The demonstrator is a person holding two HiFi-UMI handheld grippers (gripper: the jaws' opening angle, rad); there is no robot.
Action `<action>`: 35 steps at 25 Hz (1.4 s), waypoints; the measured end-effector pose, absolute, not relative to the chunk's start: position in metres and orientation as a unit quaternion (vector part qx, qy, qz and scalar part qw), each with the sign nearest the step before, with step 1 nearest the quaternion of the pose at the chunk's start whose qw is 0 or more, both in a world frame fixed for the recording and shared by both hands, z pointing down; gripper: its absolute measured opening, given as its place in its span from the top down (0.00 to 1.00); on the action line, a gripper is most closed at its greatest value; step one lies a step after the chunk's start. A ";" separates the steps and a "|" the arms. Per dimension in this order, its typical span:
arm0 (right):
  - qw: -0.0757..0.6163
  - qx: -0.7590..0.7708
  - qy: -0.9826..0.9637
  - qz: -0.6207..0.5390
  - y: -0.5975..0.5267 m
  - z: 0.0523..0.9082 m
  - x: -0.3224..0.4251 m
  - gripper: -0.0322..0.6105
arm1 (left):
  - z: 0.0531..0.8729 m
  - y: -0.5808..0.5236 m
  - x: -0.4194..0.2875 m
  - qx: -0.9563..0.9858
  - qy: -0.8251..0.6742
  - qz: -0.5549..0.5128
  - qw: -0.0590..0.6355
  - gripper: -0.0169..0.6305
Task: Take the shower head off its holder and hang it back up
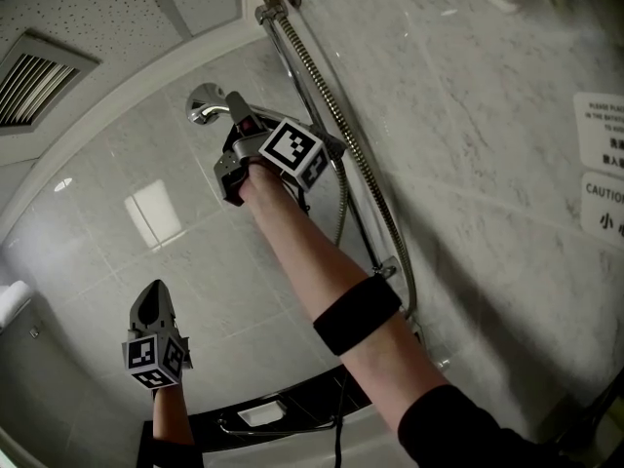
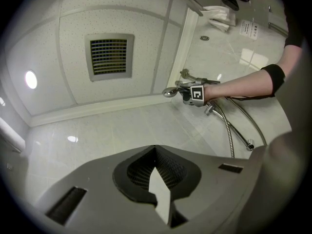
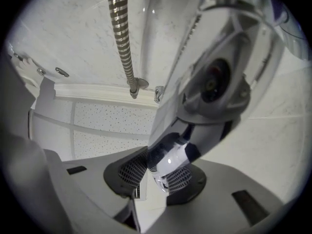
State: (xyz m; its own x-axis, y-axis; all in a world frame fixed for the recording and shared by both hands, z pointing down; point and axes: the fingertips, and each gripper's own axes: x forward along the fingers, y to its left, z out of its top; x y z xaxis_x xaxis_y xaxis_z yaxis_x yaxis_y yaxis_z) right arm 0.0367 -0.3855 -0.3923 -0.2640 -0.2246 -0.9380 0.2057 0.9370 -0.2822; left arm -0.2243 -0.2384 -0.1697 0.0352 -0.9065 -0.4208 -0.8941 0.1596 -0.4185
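Shower-head task, caught overhead: a person's right gripper [image 3: 161, 174] is clamping the handle of a chrome shower head [image 1: 205, 105] high against the marble wall [image 1: 487, 164]. Its jaws are standing partly apart, and the ribbed pads [image 3: 129, 172] are pressing on the handle from either side.

The head is sitting just beyond the fingertips. Its long axis is running up and away from the jaws, and the round face is tilting back toward the gripper's camera. In the head view the head is pointing up and to the left, away from the slide rail [image 2: 236, 130], which is standing just beside the gripper's marker cube. The holder on that rail is hiding behind the gripper, so whether the handle is seated in it or free of it cannot be told.

The braided metal hose [image 3: 122, 38] is hanging down the wall alongside the rail.

The left gripper [image 1: 151, 300] is hovering well below and to the left, jaws fully together on nothing. That leaves the right hand by far the nearer, and likely the only one the next move needs.
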 end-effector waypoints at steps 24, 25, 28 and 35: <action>0.645 -0.035 0.724 -0.242 -0.407 -0.358 0.087 0.63 | -0.157 -0.227 -0.214 -0.658 0.691 -0.001 0.300 0.97; 0.639 -0.031 0.729 -0.243 -0.405 -0.357 0.086 0.63 | -0.157 -0.228 -0.211 -0.659 0.689 0.001 0.300 0.97; 0.617 -0.029 0.744 -0.253 -0.398 -0.350 0.076 0.63 | -0.156 -0.230 -0.202 -0.664 0.685 0.004 0.300 0.97; 0.573 -0.047 0.779 -0.251 -0.388 -0.304 0.051 0.61 | -0.144 -0.230 -0.192 -0.676 0.678 0.011 0.289 0.97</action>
